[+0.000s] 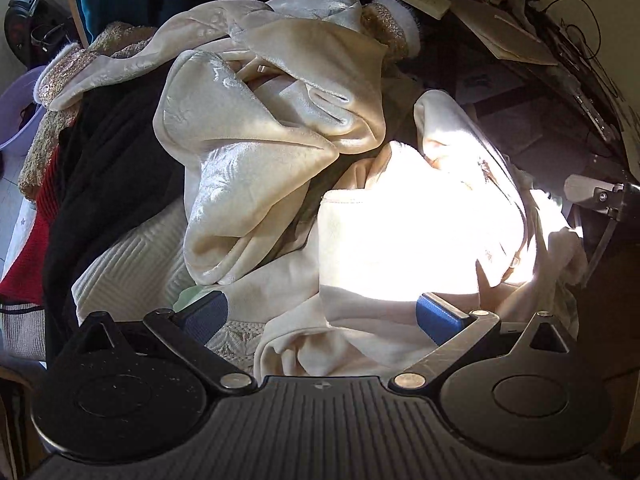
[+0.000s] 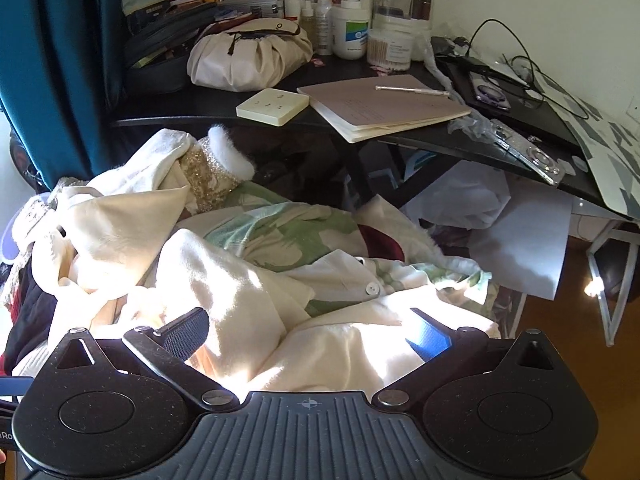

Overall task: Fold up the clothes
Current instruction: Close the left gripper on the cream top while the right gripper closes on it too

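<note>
The clothes (image 1: 260,152) are heaped in a loose pile near a dark desk (image 2: 328,124), with a shiny cream garment (image 1: 256,128) on top, a black one (image 1: 104,168) to its left and a green patterned one (image 2: 280,232) further right. The left gripper (image 1: 320,312) is held spread wide over sunlit cream cloth, nothing pinched. The right gripper (image 2: 308,332) is likewise spread above the near edge of the pile.

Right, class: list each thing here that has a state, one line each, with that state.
left hand-held gripper: open, empty, over the pile
right hand-held gripper: open, empty
cream garment: crumpled, unfolded
green patterned garment: crumpled, partly buried
black garment: unfolded, draped
notebook: closed, pen on top
drawstring pouch: cinched shut
</note>
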A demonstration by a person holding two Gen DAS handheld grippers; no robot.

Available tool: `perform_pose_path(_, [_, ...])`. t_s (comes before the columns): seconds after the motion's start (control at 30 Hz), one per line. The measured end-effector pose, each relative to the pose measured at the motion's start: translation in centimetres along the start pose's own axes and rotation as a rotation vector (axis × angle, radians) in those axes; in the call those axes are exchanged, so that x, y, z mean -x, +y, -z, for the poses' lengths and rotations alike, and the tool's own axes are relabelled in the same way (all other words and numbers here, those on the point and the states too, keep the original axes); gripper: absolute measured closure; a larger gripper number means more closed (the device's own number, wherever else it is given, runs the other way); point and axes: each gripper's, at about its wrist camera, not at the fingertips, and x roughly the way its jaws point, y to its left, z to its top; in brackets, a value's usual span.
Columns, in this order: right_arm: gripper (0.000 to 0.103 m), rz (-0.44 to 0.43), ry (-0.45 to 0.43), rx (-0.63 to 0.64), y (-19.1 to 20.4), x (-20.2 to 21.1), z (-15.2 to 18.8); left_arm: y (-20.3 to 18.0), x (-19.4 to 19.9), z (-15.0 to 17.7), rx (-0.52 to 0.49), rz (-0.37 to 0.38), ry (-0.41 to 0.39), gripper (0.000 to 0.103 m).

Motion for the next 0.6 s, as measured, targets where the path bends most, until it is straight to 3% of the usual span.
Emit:
perform_pose_path(0.23, [0.001,-0.011,0.023,0.002,0.9,-1.4,-0.7,-0.3,-0.4,-1.1,-0.034,-0.035,0.010,0.001])
perform_pose_path(0.33, [0.001,-0.014,0.018,0.012,1.1,-1.7,-1.1,0.0,-0.5,-1.2,-0.026,-0.018,0.014,0.001])
perform_pose_path(0.6, [0.001,-0.129,0.013,0.049,2.1,-3.5,-3.0,3.1,0.5,-0.5,0.163,0.290,-0.021,0.002])
